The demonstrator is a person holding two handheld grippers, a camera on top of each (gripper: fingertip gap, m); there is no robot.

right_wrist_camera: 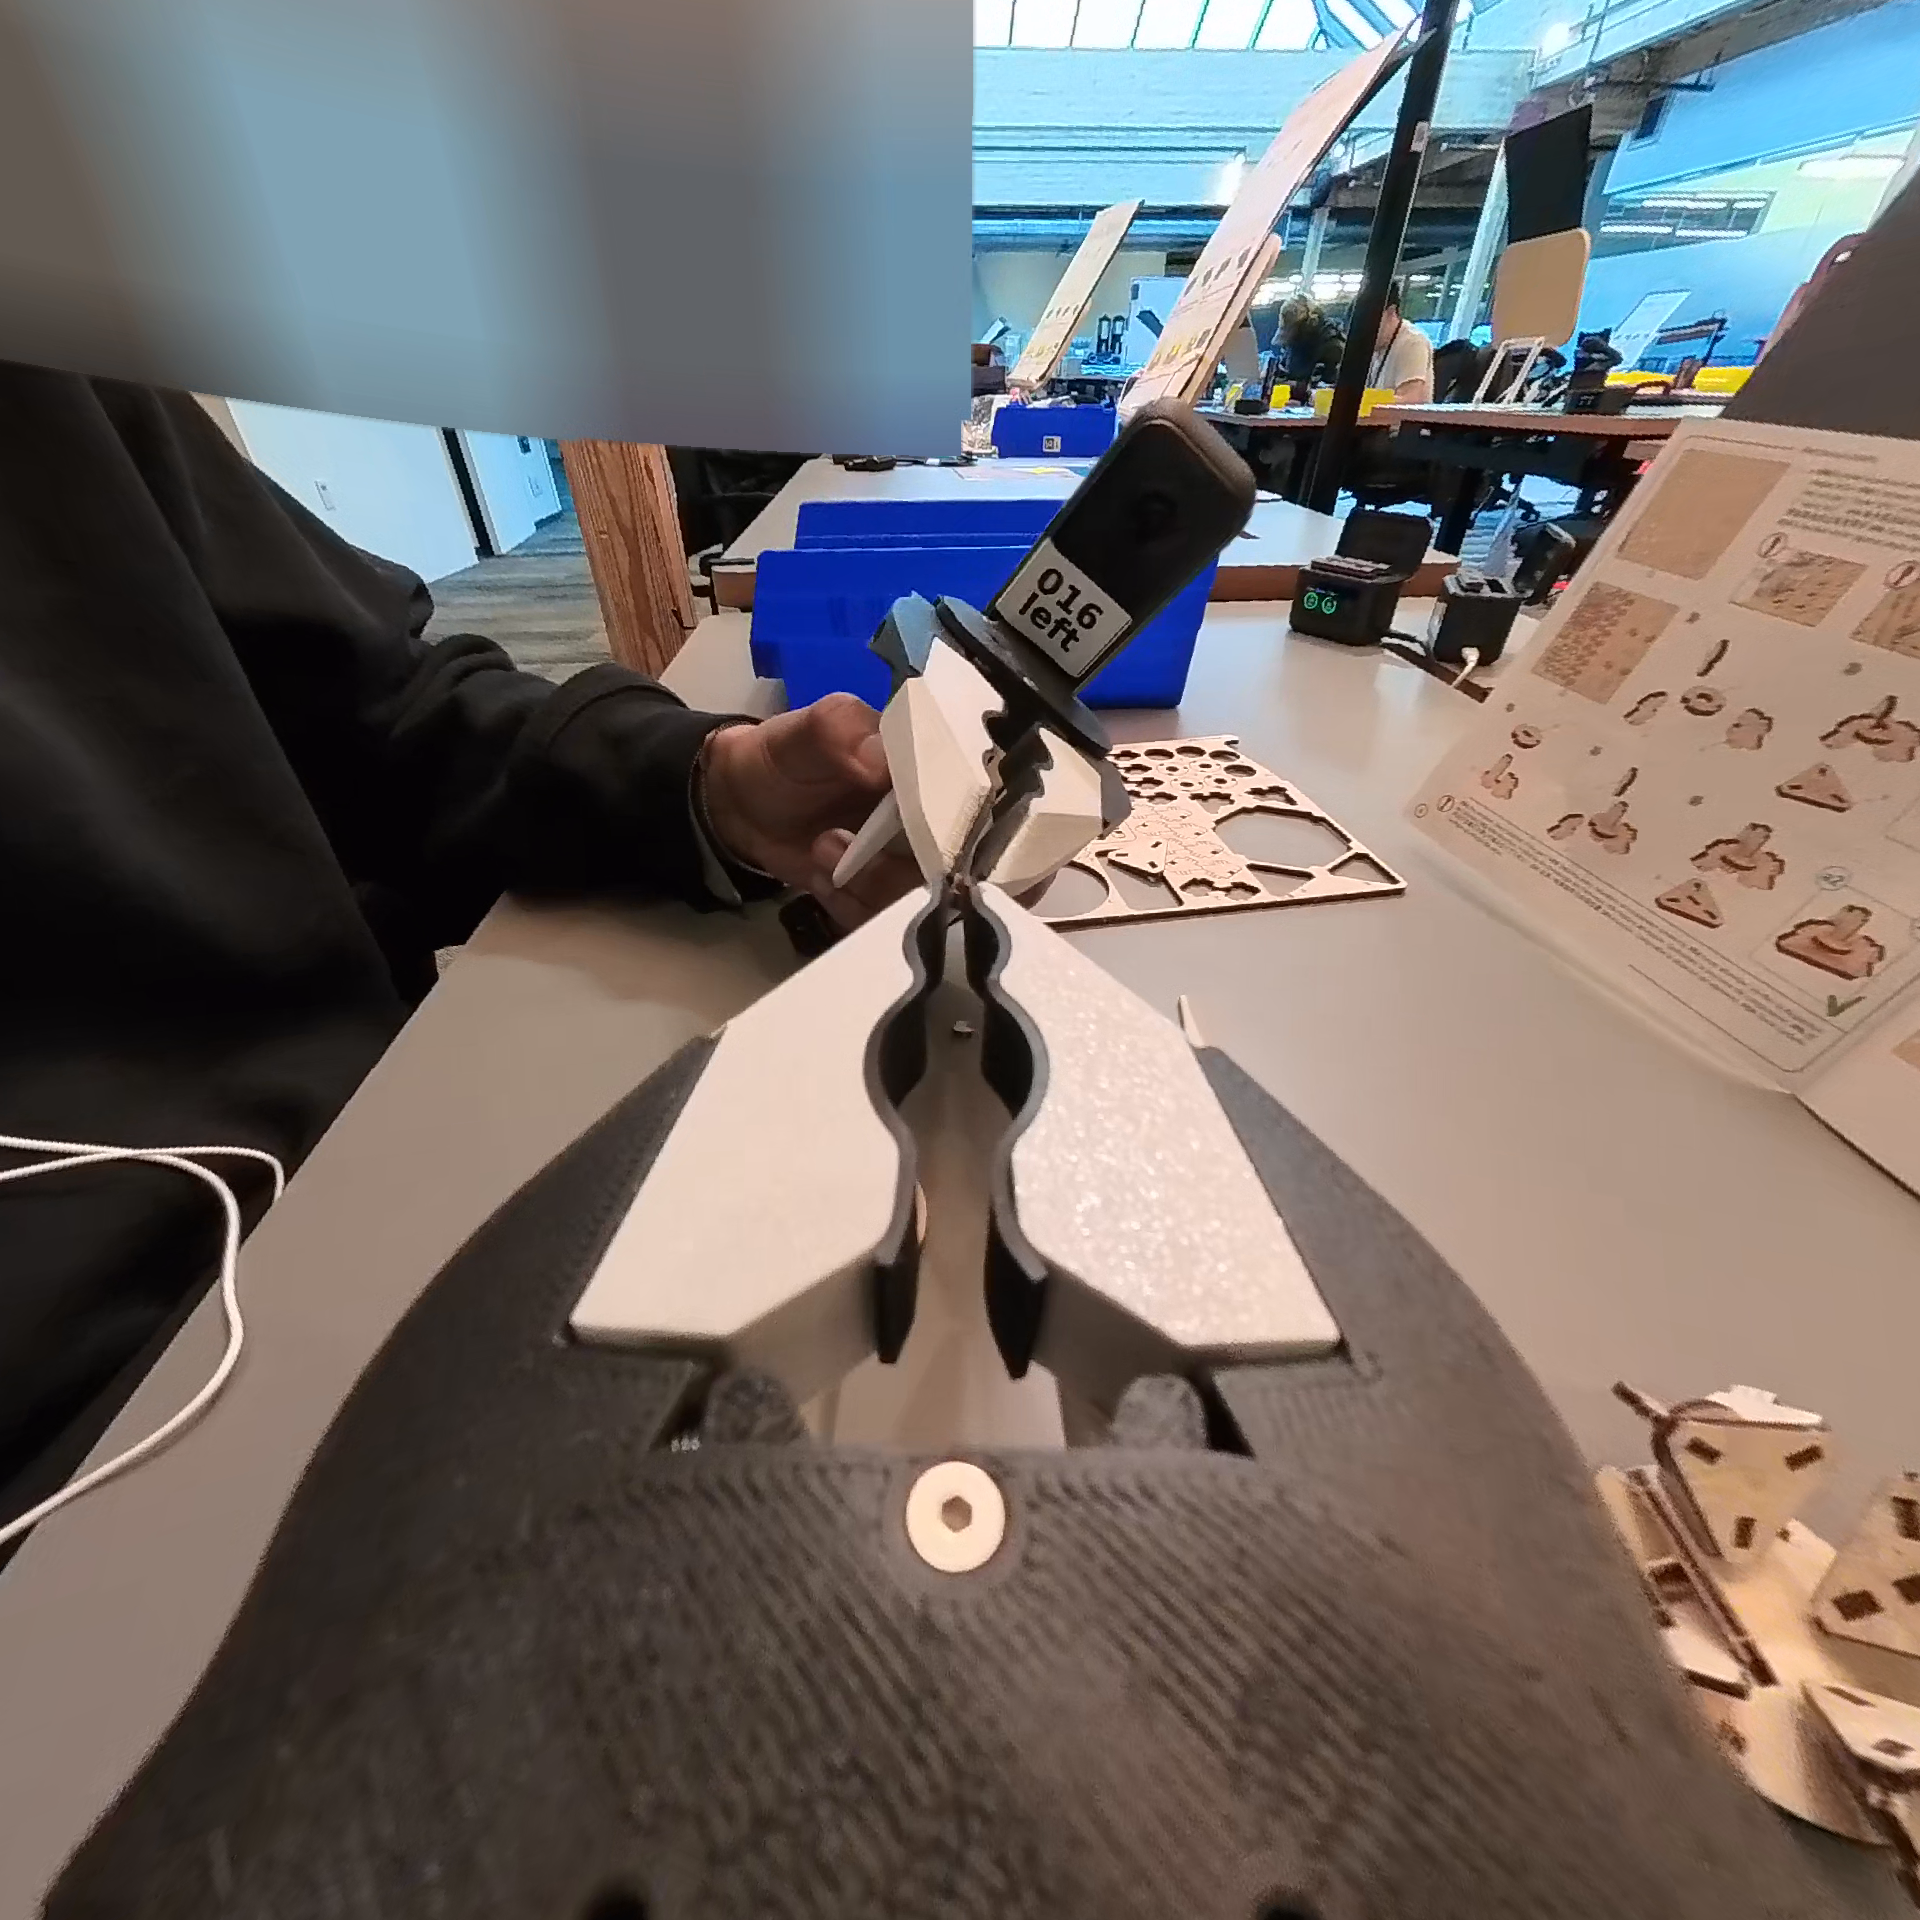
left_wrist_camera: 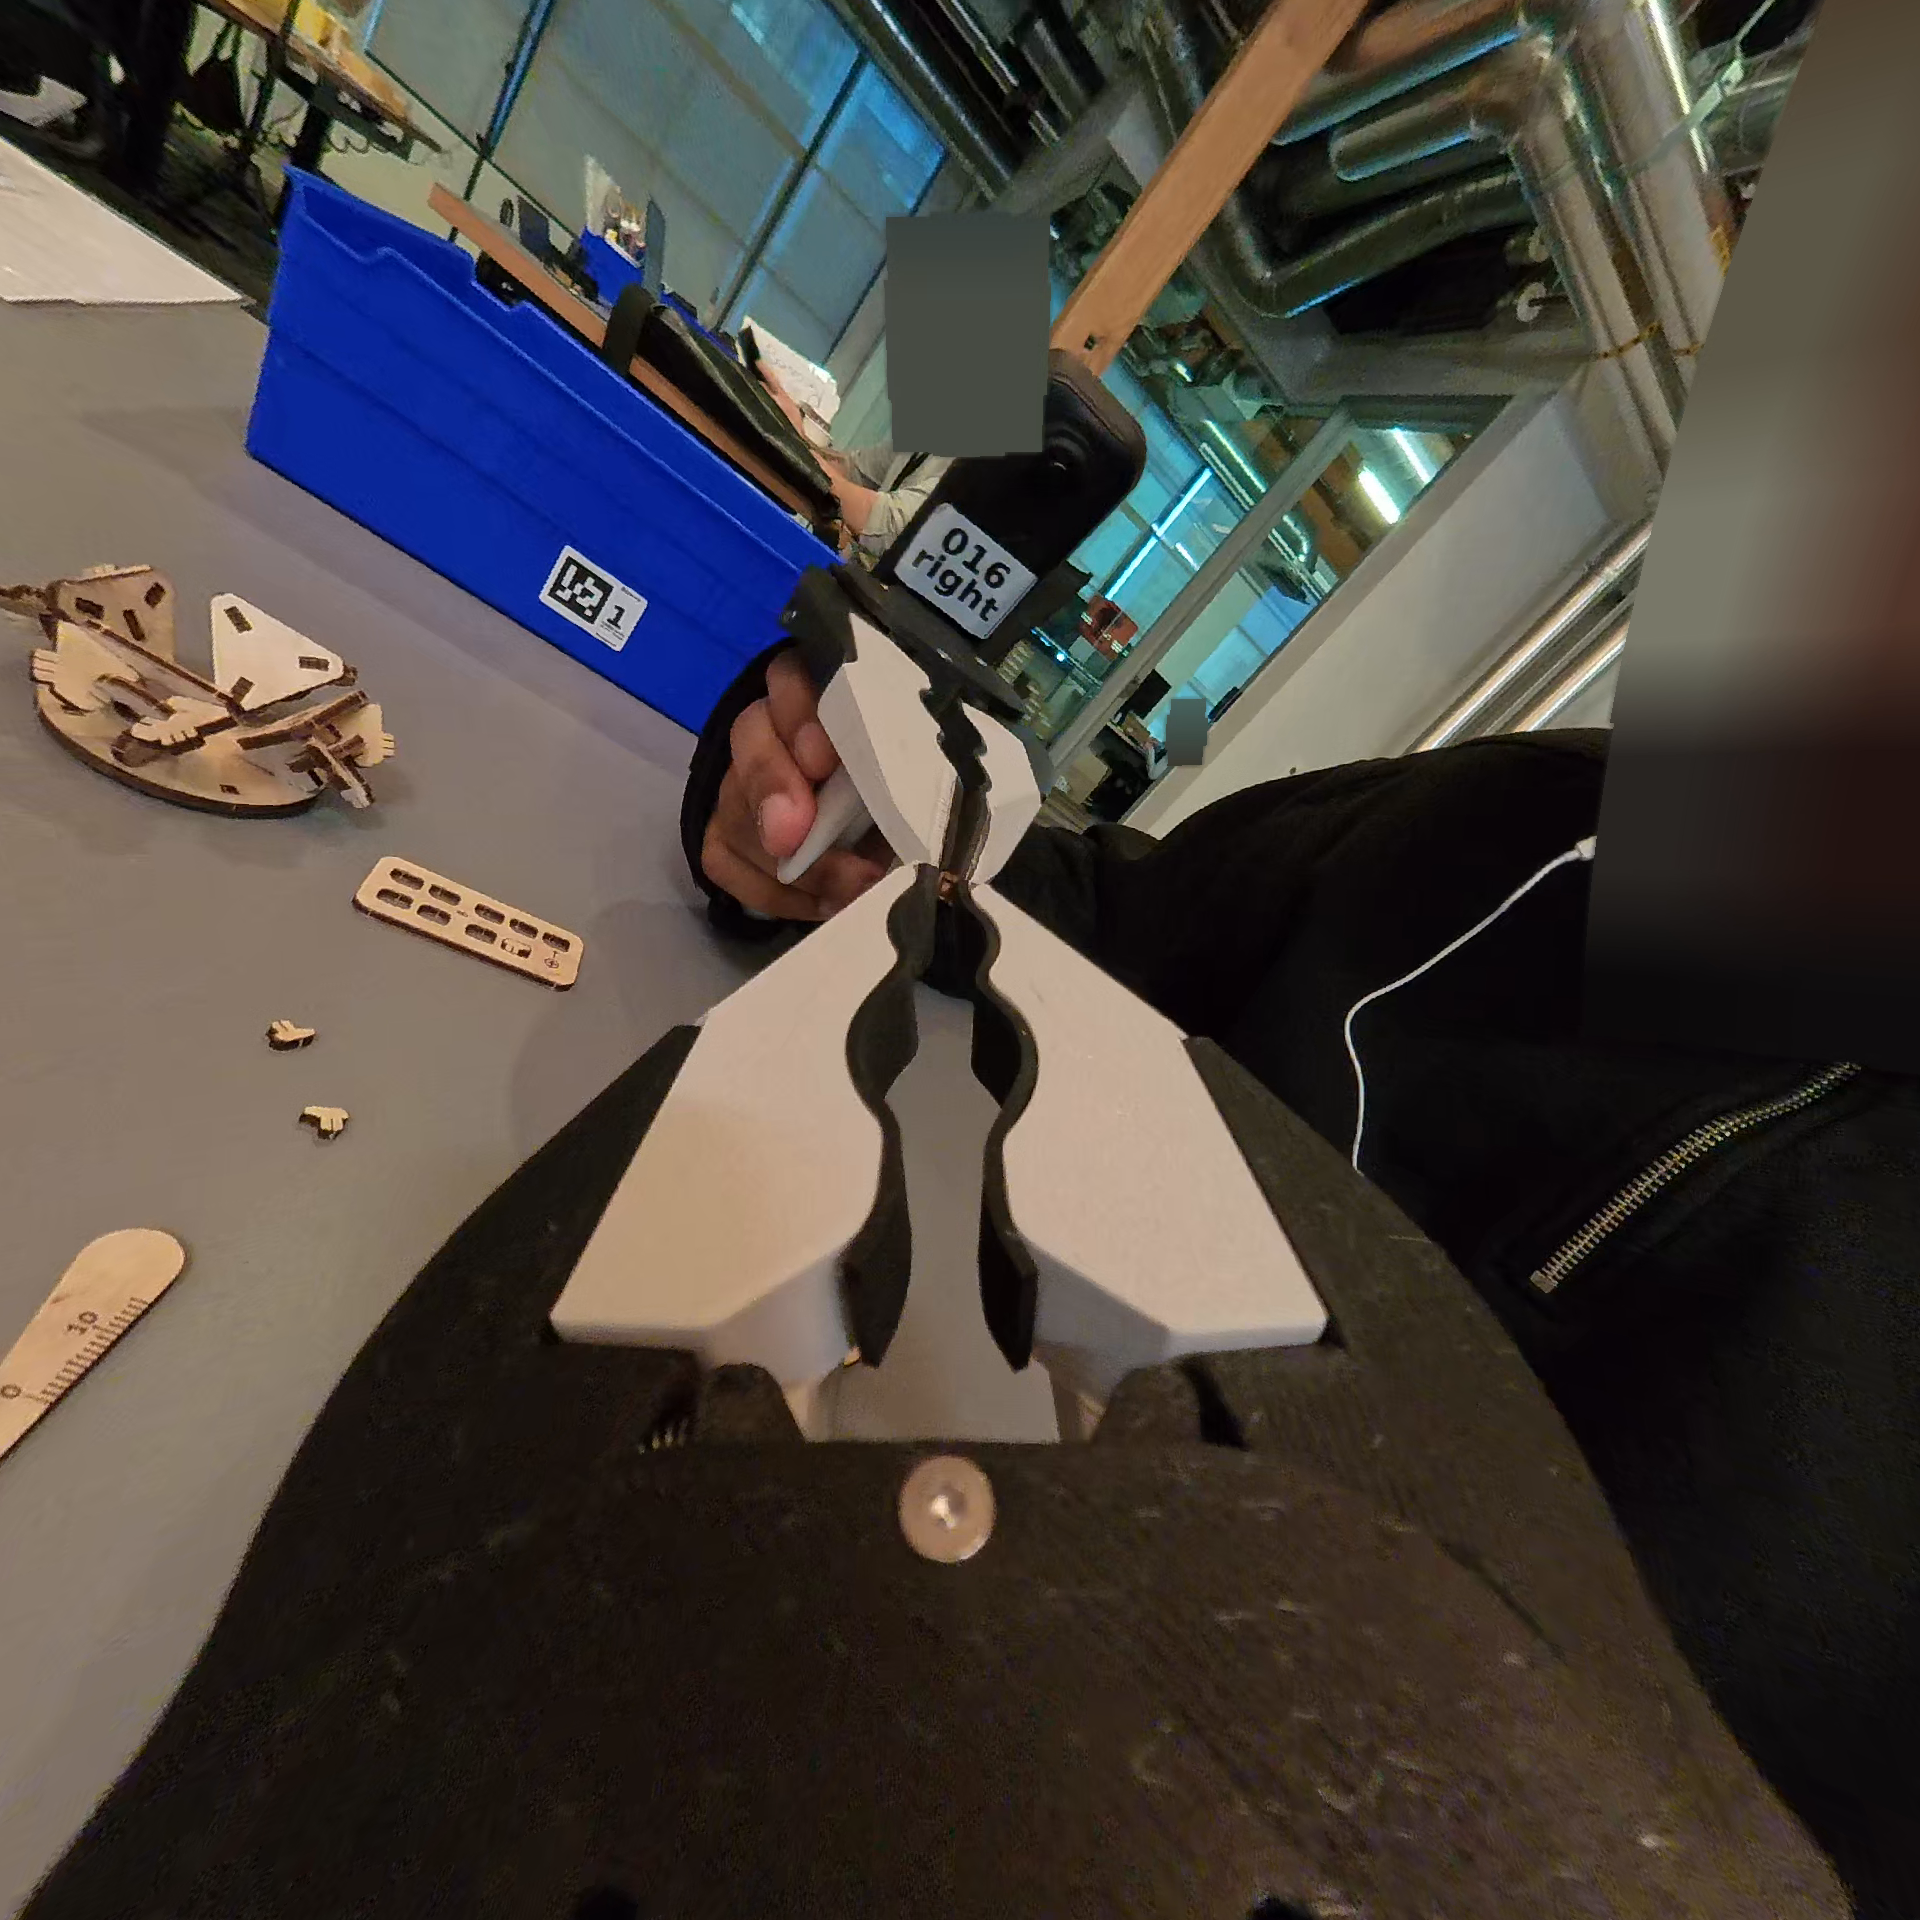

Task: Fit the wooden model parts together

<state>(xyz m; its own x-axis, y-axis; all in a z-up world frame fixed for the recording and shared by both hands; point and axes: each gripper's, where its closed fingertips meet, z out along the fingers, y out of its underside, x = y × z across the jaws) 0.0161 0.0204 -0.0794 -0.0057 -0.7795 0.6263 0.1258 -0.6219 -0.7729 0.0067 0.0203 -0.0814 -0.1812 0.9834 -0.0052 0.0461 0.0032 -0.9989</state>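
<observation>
My left gripper (left_wrist_camera: 948, 885) and my right gripper (right_wrist_camera: 956, 888) meet tip to tip above the grey table (left_wrist_camera: 208, 1039), near its edge. A tiny brown wooden piece (left_wrist_camera: 947, 882) sits right where the two pairs of fingertips meet. Both pairs of jaws are closed, each pinching this piece from its own side. The piece shows only as a sliver in the right wrist view (right_wrist_camera: 954, 880). A hand holds each gripper's handle. A person in a black jacket (left_wrist_camera: 1455, 1039) sits right behind.
A blue bin (left_wrist_camera: 468, 416), a part-built wooden model (left_wrist_camera: 197, 696), a slotted wooden plate (left_wrist_camera: 468, 923), two small wooden bits (left_wrist_camera: 291, 1034) and a wooden ruler (left_wrist_camera: 83, 1330) lie at left. A punched wooden sheet (right_wrist_camera: 1247, 842) and an instruction sheet (right_wrist_camera: 1714, 748) lie at right. My left and right fingertips are right by each other.
</observation>
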